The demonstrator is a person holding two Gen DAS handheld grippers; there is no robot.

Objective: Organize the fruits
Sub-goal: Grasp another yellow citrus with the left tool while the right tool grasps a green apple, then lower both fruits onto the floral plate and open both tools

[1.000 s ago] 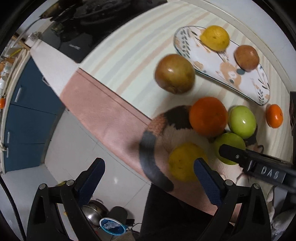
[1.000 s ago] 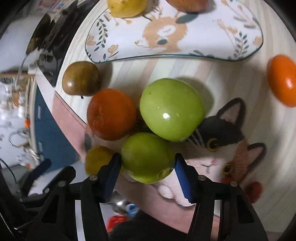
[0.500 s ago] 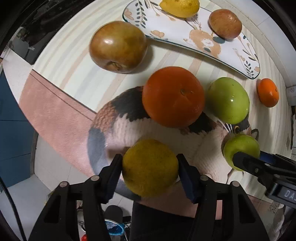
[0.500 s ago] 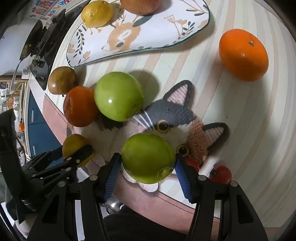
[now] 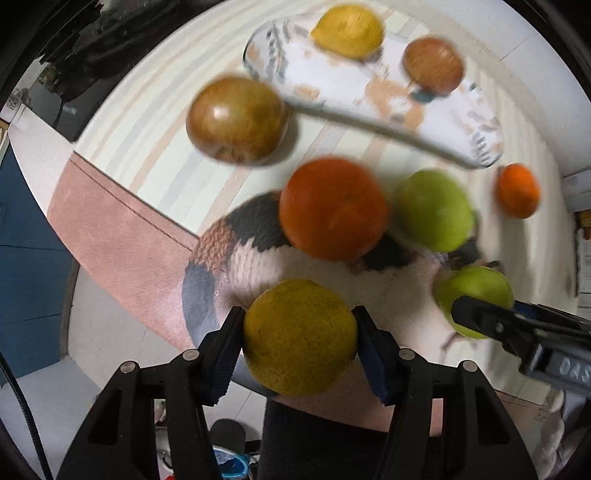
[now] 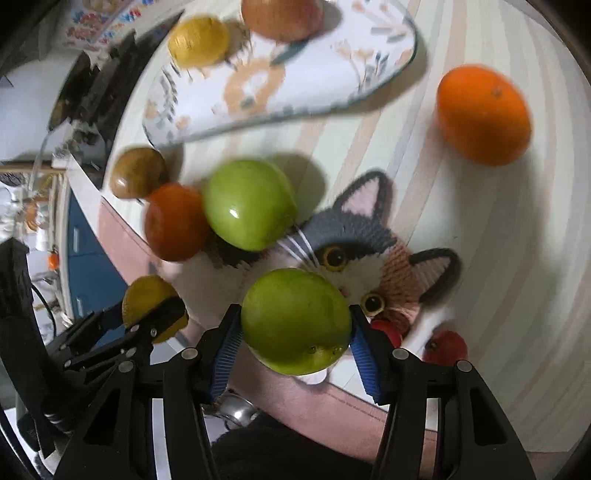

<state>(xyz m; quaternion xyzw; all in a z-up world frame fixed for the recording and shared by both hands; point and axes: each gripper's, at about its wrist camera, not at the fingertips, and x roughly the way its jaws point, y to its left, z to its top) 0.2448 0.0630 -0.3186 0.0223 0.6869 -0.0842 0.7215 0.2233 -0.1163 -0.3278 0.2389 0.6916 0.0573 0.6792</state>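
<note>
On the plate: 2 fruits already lie on the patterned plate (image 5: 373, 99) at the top of the left view — a yellow lemon (image 5: 347, 31) and a reddish-brown fruit (image 5: 433, 65).
In the left gripper: the left gripper (image 5: 298, 343) pinches a yellow-green citrus (image 5: 299, 336) between both pads, low in the frame, apparently lifted clear of the cat-face mat (image 6: 373, 254).
In the right gripper: the right gripper (image 6: 295, 339) is clamped on a green apple (image 6: 295, 321), low centre of the right view, also seemingly off the mat.
Left to sort: 4 loose fruits — a brown apple (image 5: 236, 120) at upper left, a large orange (image 5: 332, 208) mid-frame touching a second green apple (image 5: 436, 210), and a small orange (image 5: 517, 190) at far right. 2 small red fruits (image 6: 445, 347) sit at the mat's lower right edge.
Progress: judged early to middle; 2 placed, 2 in hand, at least 4 waiting.
Open room: the plate's middle and its right end look bare, enough for both held fruits.
Edges: the table edge runs close under both grippers, with floor visible at lower left, so a dropped fruit could roll off. The orange and apple cluster stands between the grippers and the plate — a high carry looks safer.
</note>
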